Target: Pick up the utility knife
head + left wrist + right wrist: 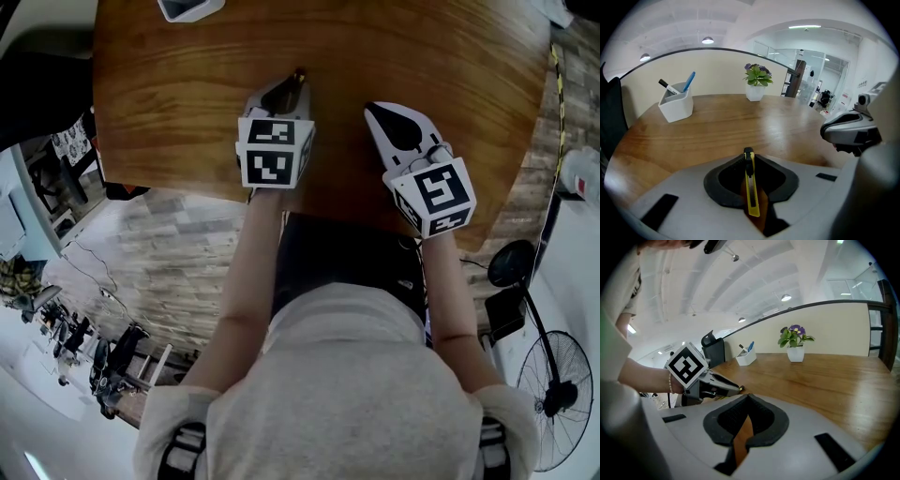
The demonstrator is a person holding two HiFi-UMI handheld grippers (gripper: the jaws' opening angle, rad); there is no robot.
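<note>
A yellow utility knife (750, 187) with a black end stands on edge between the jaws of my left gripper (748, 154), which are shut on it. In the head view the left gripper (292, 82) points onto the wooden table (187, 112), and the knife's dark end (300, 73) shows at its tip. My right gripper (375, 111) rests beside it on the right, apart from it. Its jaws (748, 397) meet at the tips with nothing between them. The right gripper view shows the left gripper (733, 388) low over the table at the left.
A white pen holder (676, 105) with two pens stands far left on the table. A small potted plant (756, 82) sits at the table's far side. The table's near edge (187, 187) runs just under both hands. A fan (558, 380) stands on the floor at the right.
</note>
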